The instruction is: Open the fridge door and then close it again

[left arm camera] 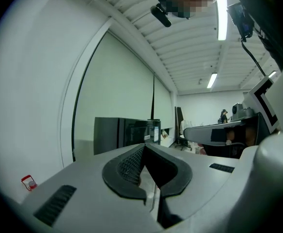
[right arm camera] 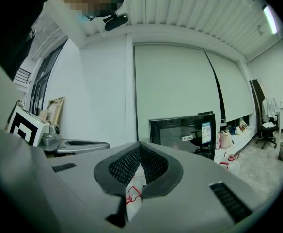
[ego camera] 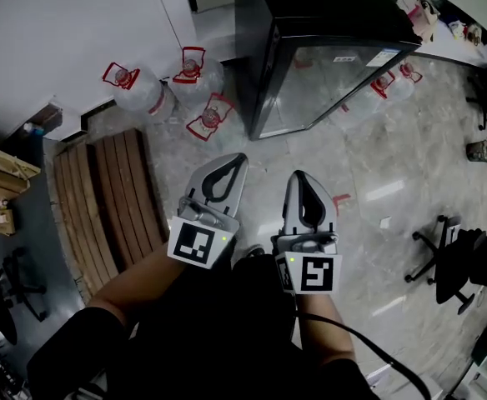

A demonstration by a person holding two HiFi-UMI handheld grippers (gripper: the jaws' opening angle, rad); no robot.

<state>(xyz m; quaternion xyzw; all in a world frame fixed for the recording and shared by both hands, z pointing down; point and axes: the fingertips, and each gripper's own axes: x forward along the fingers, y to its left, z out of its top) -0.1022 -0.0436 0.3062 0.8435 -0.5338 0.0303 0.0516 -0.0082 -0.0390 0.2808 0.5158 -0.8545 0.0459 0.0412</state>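
The black fridge (ego camera: 310, 23) stands at the top of the head view, and its glass door (ego camera: 335, 77) looks closed. My left gripper (ego camera: 242, 158) and right gripper (ego camera: 298, 175) are held side by side above the floor, well short of the fridge. Both are shut, with nothing between the jaws. In the left gripper view, the fridge (left arm camera: 127, 132) shows beyond the closed tips (left arm camera: 144, 147). The right gripper view has the fridge (right arm camera: 185, 132) straight ahead past its closed tips (right arm camera: 140, 144).
Three clear water jugs with red caps (ego camera: 198, 69) stand on the floor left of the fridge. A wooden slatted pallet (ego camera: 110, 198) lies at the left. A black office chair (ego camera: 452, 261) stands at the right. White walls run along the top left.
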